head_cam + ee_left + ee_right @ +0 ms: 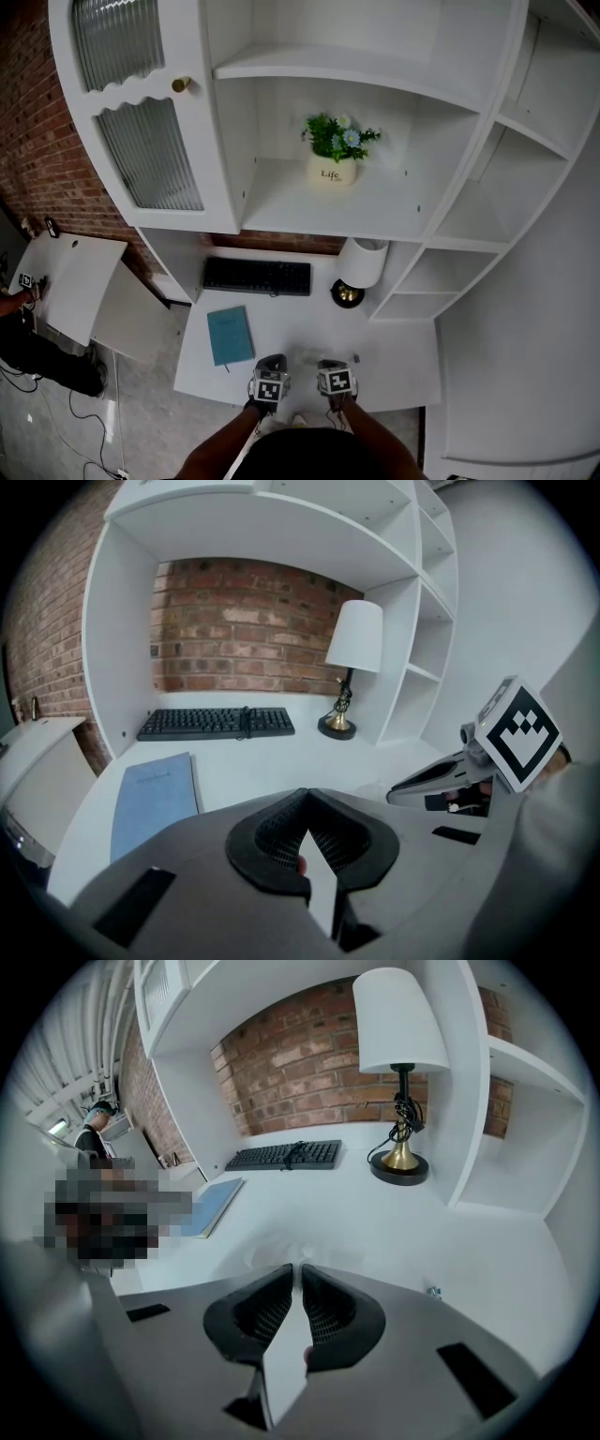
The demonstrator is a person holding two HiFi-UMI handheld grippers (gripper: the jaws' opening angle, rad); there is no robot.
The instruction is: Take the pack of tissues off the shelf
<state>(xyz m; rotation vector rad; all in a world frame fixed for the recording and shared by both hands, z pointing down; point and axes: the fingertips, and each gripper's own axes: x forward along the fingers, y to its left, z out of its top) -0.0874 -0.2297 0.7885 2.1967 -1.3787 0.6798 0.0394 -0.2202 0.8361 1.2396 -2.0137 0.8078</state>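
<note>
A faint white, soft-looking pack (pixel 273 1246), perhaps the tissues, lies on the white desk (pixel 394 361) just ahead of my right gripper (pixel 292 1267); I cannot tell for sure what it is. In the head view it is only a pale smudge (pixel 304 356) between both grippers. My left gripper (pixel 272 362) and right gripper (pixel 331 364) hover side by side over the desk's front edge. The left gripper (pixel 302 795) has its jaws together with nothing in them. The right one's jaws are nearly touching and also hold nothing.
On the desk are a blue notebook (pixel 230 334), a black keyboard (pixel 257 276) and a white-shaded lamp (pixel 361 264). A potted plant (pixel 336 155) stands on the shelf (pixel 281 208) above. A small metal bit (pixel 433 1291) lies at the right. A person's hand (pixel 17 298) shows far left.
</note>
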